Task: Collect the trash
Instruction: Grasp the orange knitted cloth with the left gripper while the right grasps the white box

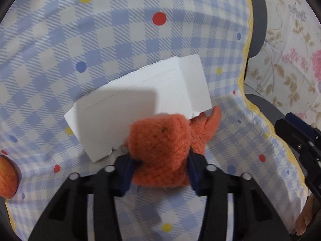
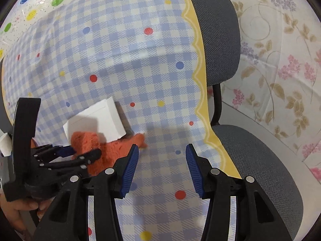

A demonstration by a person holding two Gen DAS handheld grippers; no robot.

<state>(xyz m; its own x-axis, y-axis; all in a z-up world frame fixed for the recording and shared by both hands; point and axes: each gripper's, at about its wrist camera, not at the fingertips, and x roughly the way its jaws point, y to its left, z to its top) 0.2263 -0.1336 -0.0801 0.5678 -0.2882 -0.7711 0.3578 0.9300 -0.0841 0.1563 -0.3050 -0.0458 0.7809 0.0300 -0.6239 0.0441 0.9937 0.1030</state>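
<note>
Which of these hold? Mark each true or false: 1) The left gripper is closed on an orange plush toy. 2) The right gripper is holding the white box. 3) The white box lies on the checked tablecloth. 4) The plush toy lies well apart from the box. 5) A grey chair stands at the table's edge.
1) True: the left gripper has its pads pressed on the orange plush toy.
2) False: the right gripper is open with nothing between its pads.
3) True: the white box rests on the tablecloth.
4) False: the toy lies against the box's near edge.
5) True: the grey chair stands beside the yellow border.
</note>
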